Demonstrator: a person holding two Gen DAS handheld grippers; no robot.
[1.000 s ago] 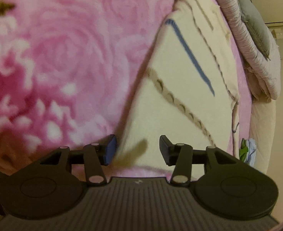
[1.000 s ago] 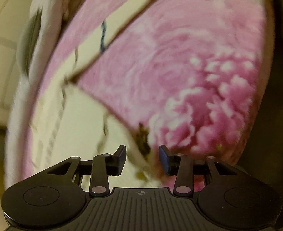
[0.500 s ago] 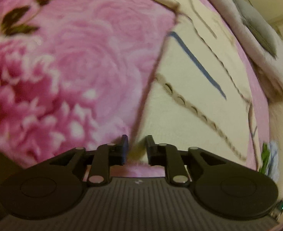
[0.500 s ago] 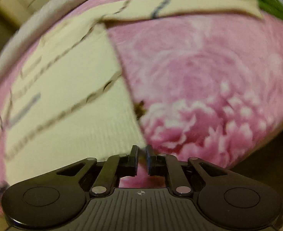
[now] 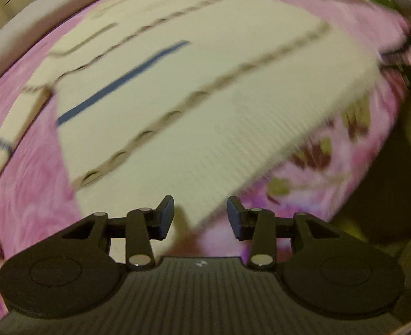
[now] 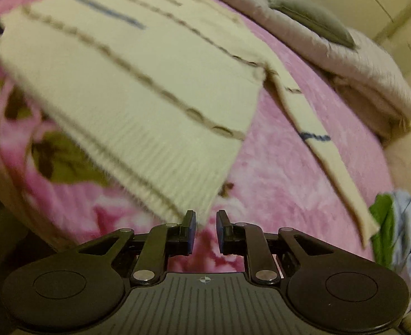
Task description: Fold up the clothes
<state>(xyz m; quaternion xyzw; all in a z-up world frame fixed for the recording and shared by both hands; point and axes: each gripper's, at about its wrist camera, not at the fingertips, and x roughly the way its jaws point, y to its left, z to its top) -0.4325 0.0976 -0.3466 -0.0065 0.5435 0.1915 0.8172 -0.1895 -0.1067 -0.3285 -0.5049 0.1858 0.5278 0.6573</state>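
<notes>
A cream knitted sweater (image 5: 205, 97) with brown and blue stripes lies spread flat on a pink floral blanket (image 5: 23, 195). My left gripper (image 5: 200, 212) hovers over one corner of its ribbed hem. Its jaws are opening and the corner lies loose between them, untouched by the pads. In the right wrist view the sweater (image 6: 121, 78) shows its other hem corner just ahead of my right gripper (image 6: 206, 223). Those jaws are opening slightly, with a narrow gap that shows only blanket (image 6: 289, 153). One sleeve (image 6: 317, 128) stretches out to the right.
A folded pale quilt (image 6: 373, 78) with a grey cushion (image 6: 311, 16) on it lies along the far side of the bed. A green and light-blue pile of clothes (image 6: 387, 223) sits at the right. The bed's edge drops into darkness at the lower left.
Both grippers closed on the hem corners, rolled about a quarter turn, then parted. The left jaws are wide again, the right only slightly. The sweater body now faces both cameras.
</notes>
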